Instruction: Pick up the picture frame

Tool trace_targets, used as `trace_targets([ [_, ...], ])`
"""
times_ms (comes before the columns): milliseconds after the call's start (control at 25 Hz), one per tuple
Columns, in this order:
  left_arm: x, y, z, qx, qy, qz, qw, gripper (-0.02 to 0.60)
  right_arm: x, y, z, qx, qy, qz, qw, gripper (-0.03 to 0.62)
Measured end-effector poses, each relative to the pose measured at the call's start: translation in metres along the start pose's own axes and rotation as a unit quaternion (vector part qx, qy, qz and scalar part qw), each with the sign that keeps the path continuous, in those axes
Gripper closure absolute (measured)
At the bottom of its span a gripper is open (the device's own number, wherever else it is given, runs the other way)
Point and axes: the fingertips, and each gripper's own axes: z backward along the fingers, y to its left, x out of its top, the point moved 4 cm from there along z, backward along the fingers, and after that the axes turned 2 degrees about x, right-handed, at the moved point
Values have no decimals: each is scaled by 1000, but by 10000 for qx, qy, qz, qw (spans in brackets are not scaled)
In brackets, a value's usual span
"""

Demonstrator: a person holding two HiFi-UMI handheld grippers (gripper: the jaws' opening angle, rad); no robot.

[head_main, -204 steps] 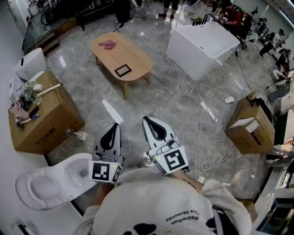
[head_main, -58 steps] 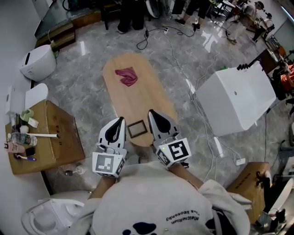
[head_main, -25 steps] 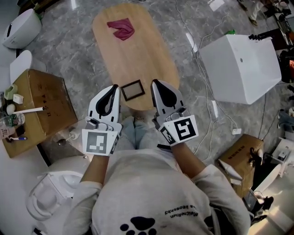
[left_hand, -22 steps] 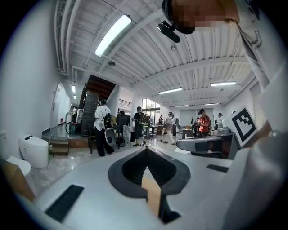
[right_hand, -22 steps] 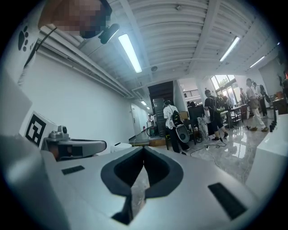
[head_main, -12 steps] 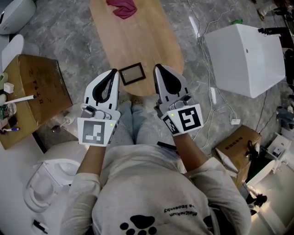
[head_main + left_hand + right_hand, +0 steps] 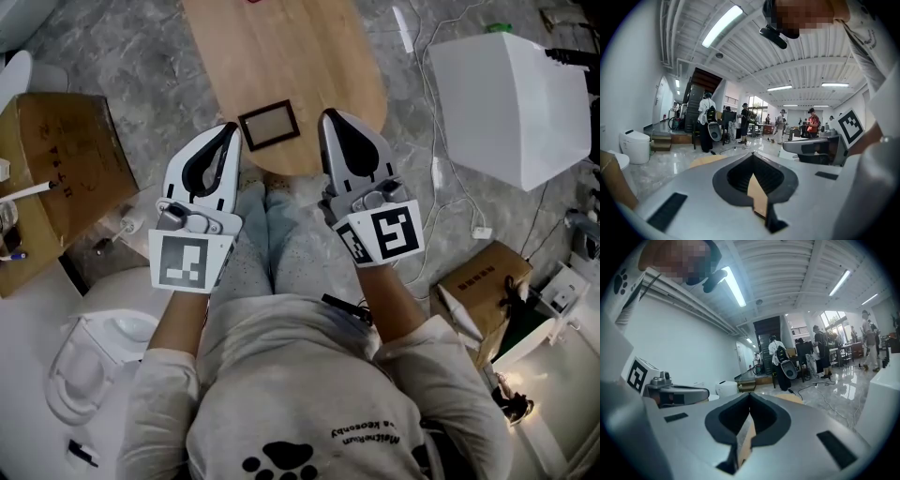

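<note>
A small dark picture frame (image 7: 269, 125) lies flat near the near end of an oval wooden table (image 7: 281, 56). My left gripper (image 7: 231, 131) is held just left of the frame and my right gripper (image 7: 329, 118) just right of it, both above the table's near edge and apart from the frame. Both point forward, almost level. In the left gripper view the left gripper (image 7: 752, 155) has its jaws closed together with nothing between them. The right gripper (image 7: 750, 396) looks the same in the right gripper view. The frame is hidden in both gripper views.
A brown cardboard box (image 7: 56, 159) stands left of the table, and a white toilet (image 7: 84, 366) is at the lower left. A large white box (image 7: 511, 94) stands to the right, with cables (image 7: 441, 178) and another cardboard box (image 7: 478, 291) on the floor. People stand far back (image 7: 705, 117).
Both grippers have sunk toward the table's near end, still shut. The frame now lies between their tips, and the red cloth has slid out of the picture's top.
</note>
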Motion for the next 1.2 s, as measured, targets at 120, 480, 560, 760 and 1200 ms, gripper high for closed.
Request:
trace_targets([
  [120, -14, 2, -5, -24, 69, 11, 10000, 574, -13, -3, -3, -15, 118, 14, 9999, 586],
  [480, -56, 9, -23, 62, 261, 48, 9996, 574, -50, -20, -16, 56, 271, 32, 9996, 586],
  [560, -66, 11, -25, 76, 332, 123, 9993, 574, -58, -22, -19, 62, 312, 18, 9995, 586],
  [760, -86, 12, -33, 105, 384, 144, 9991, 574, -81, -28, -25, 105, 398, -54, 9991, 586],
  [1200, -129, 25, -44, 205, 623, 197, 9977, 574, -123, -33, -43, 225, 630, -133, 9977, 586],
])
